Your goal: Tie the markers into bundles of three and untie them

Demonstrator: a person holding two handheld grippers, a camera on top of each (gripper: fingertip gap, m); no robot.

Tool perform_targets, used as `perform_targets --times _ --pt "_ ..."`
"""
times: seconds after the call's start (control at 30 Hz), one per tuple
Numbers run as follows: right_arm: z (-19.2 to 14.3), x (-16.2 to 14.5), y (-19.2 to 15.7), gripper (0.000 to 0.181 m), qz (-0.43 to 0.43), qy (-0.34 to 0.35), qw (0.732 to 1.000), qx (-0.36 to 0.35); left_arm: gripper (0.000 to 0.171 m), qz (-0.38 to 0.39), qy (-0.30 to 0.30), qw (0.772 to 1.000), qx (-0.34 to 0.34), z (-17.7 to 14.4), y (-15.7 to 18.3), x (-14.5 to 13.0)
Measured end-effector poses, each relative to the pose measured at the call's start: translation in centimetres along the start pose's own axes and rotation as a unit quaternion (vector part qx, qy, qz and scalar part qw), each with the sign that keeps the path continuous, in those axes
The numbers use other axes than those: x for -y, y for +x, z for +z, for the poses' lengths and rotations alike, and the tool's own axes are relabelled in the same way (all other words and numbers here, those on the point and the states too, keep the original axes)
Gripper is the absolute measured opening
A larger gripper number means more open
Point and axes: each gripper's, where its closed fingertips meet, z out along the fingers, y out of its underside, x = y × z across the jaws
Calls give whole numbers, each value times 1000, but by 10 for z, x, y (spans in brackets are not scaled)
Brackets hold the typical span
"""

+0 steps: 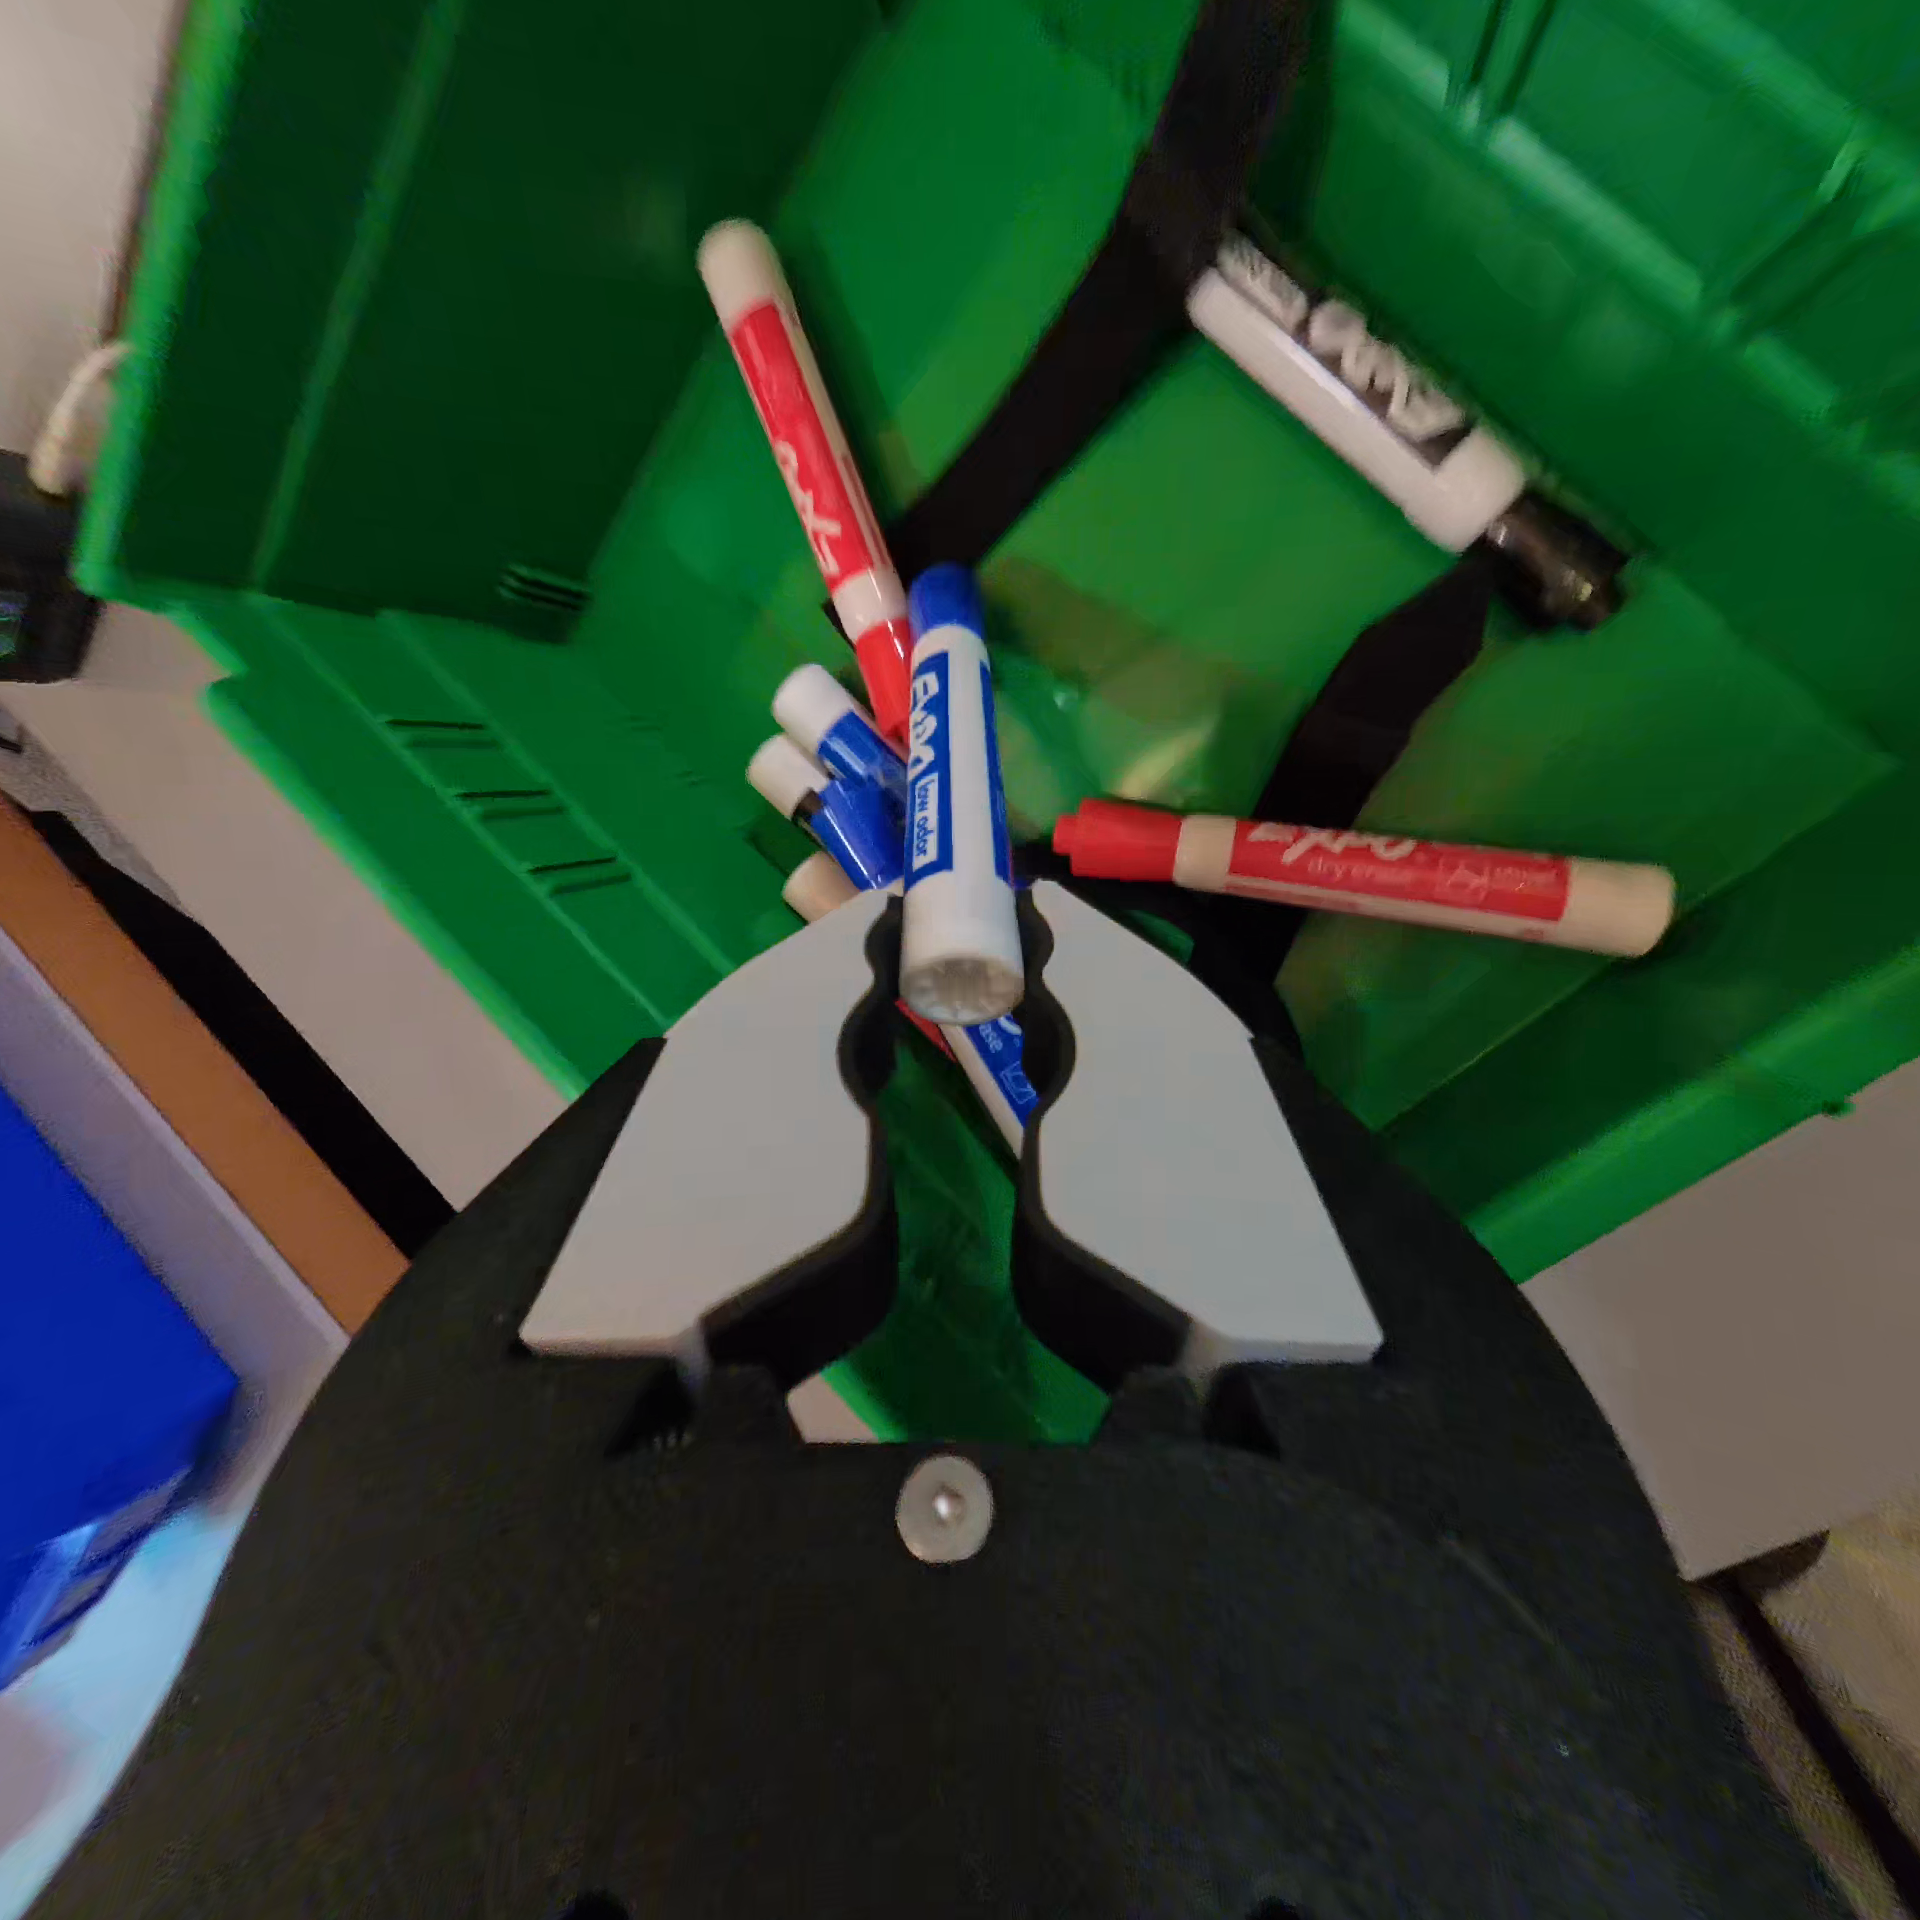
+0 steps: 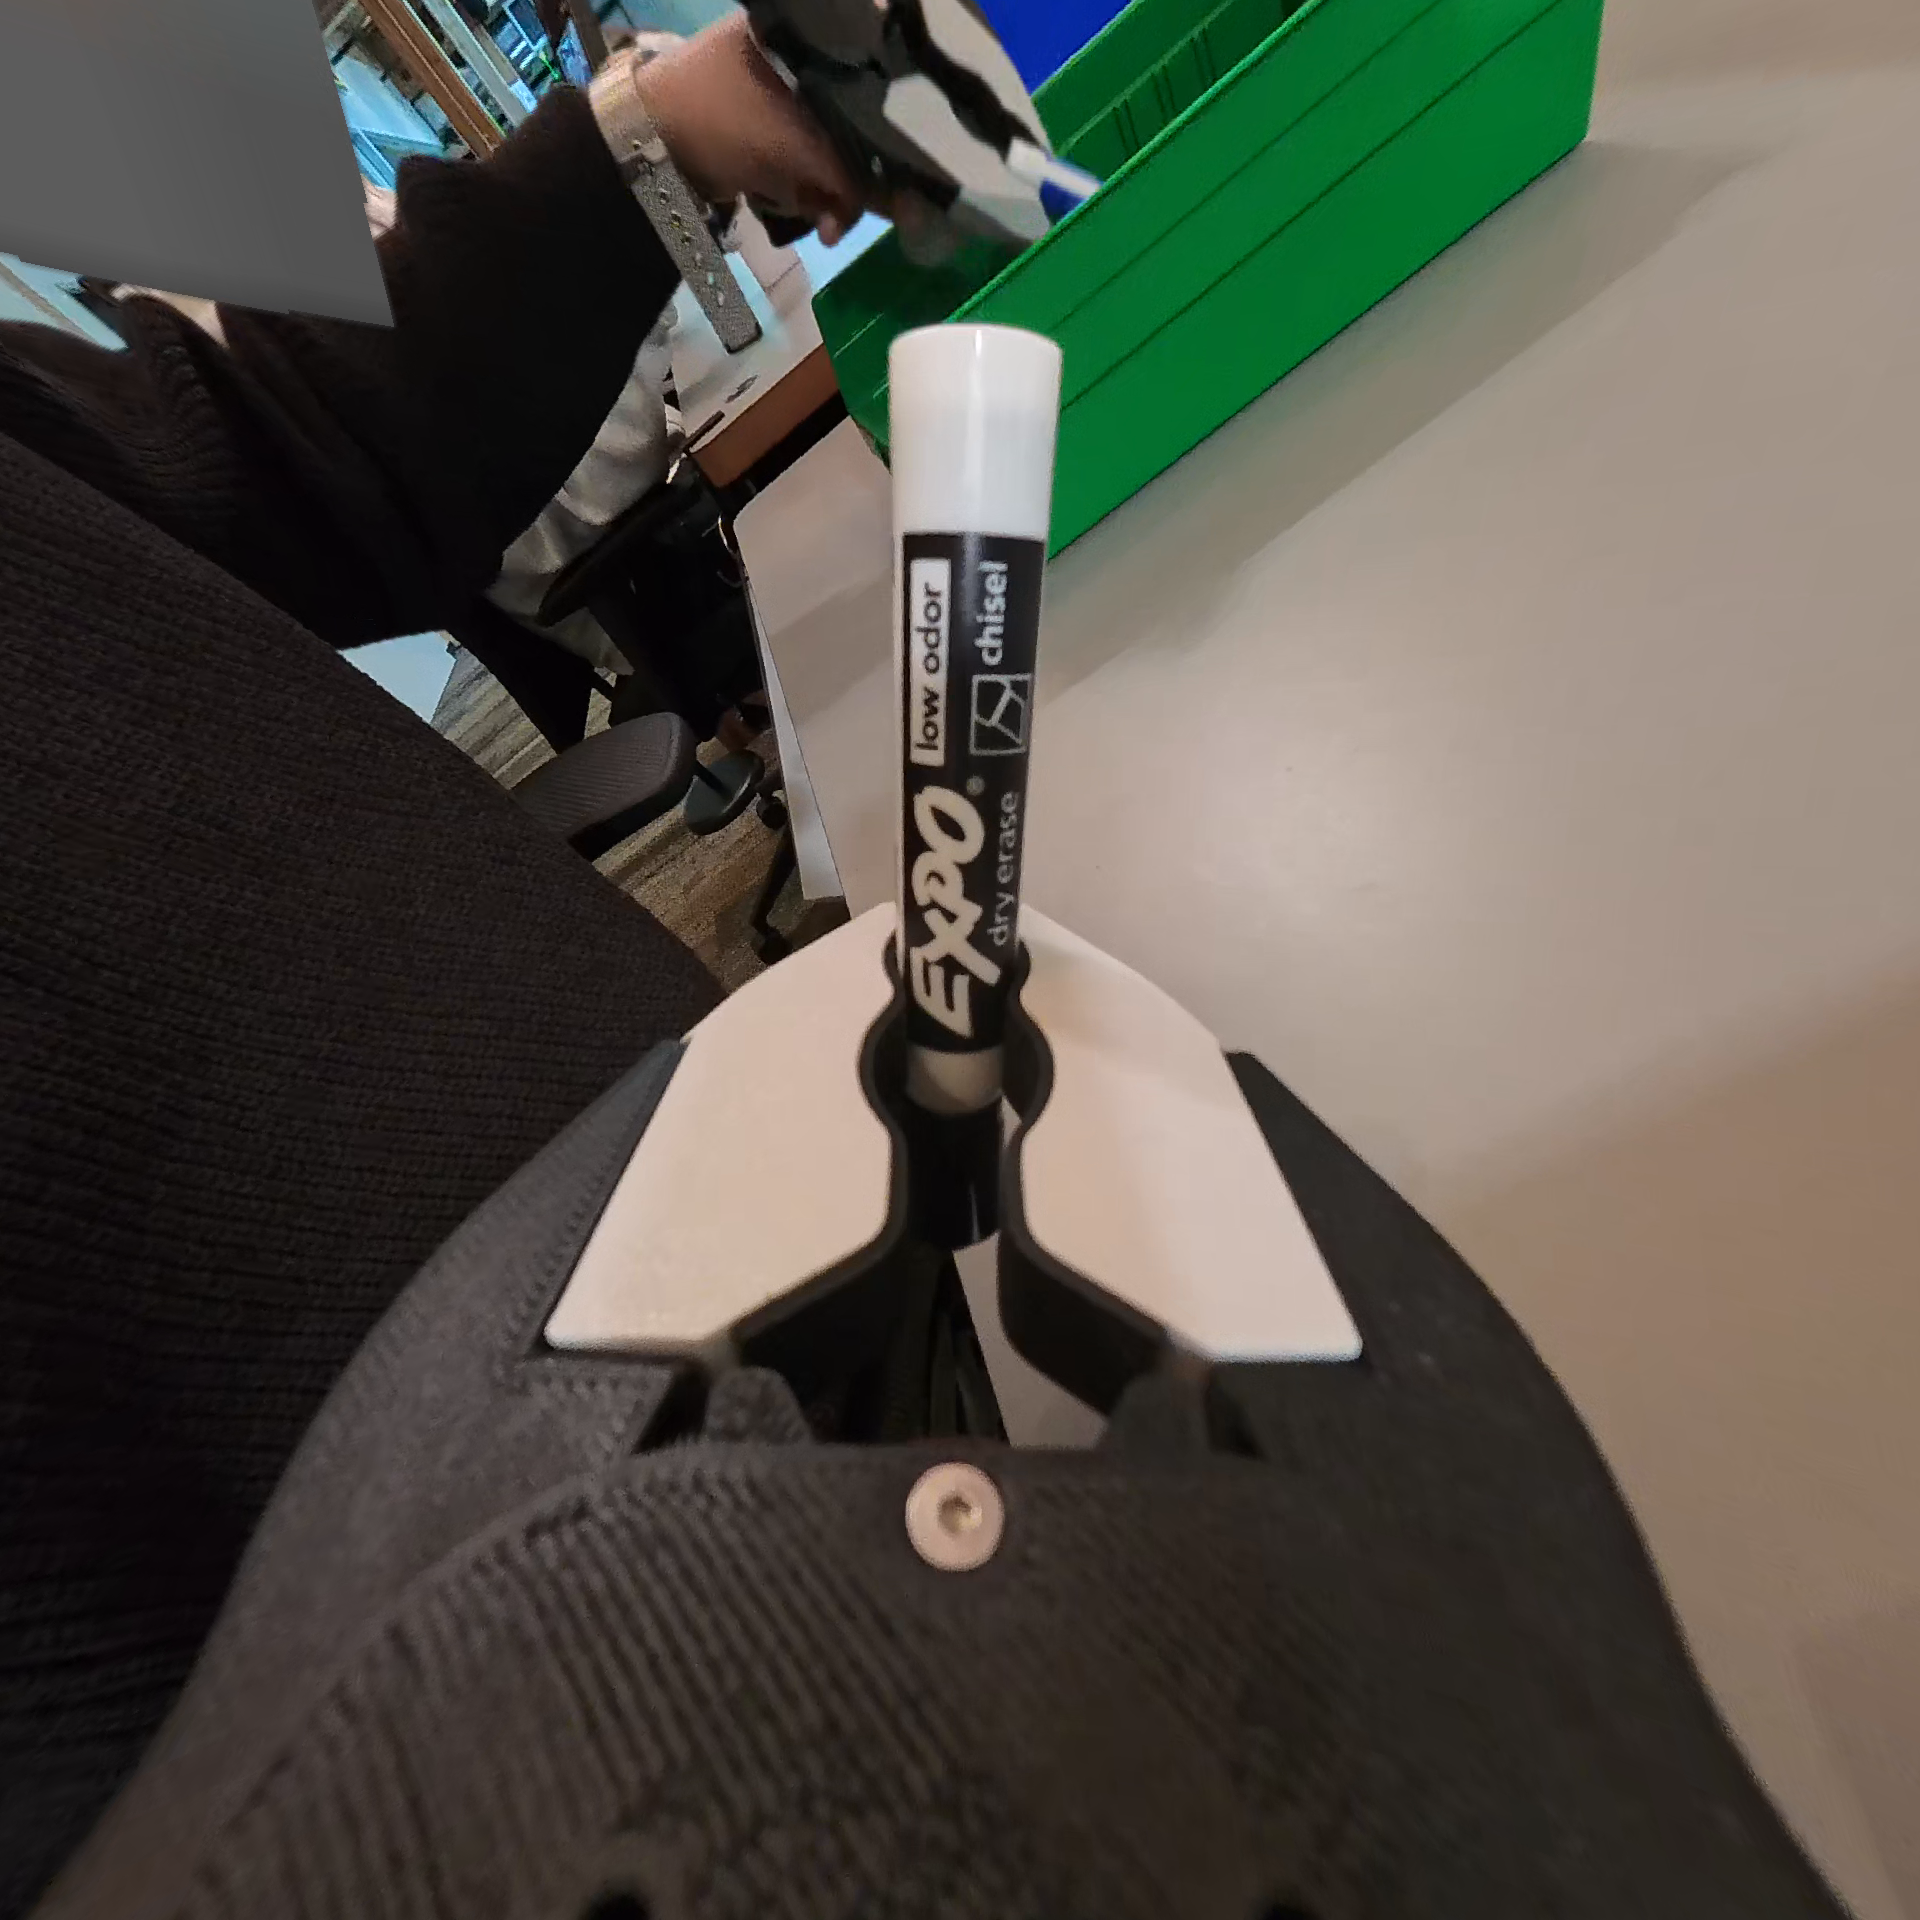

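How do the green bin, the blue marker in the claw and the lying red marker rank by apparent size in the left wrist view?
1. Green bin, by far the largest.
2 and 3. Unsure: the blue marker in the left claw and the lying red marker look alike in build; the blue one points toward the camera, so it is foreshortened.

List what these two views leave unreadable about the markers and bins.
- Left wrist view: the left gripper hides the lower ends of the blue markers piled under the held blue marker, so their count is unclear.
- Left wrist view: the black marker is motion-blurred.
- Right wrist view: the green bin contents are hidden by its wall.
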Motion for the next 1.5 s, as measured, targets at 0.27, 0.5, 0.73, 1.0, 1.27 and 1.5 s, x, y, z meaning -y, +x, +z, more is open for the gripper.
perform_targets --times 0.27,0.5,0.73,1.0,1.27,1.5 --pt "0 0 -1 14 -2 -2 1000 0 22 -125 133 983 33 -36 -12 21" --pt "-3 -2 5 13 -10 -17 1000 -18 21 -158 283 946 -4 -106 23 76" --pt "-11 -18 23 13 -80 -128 985 -84 22 -100 396 899 -160 -165 147 158" --pt "-15 -50 37 13 -212 -335 913 -97 21 -63 394 839 -370 -157 278 174" --pt "-13 -61 18 14 -232 -409 881 -50 21 -79 349 809 -466 -134 336 151" --pt "-17 -73 1 14 -245 -450 857 -49 21 -46 317 805 -499 -122 359 138"
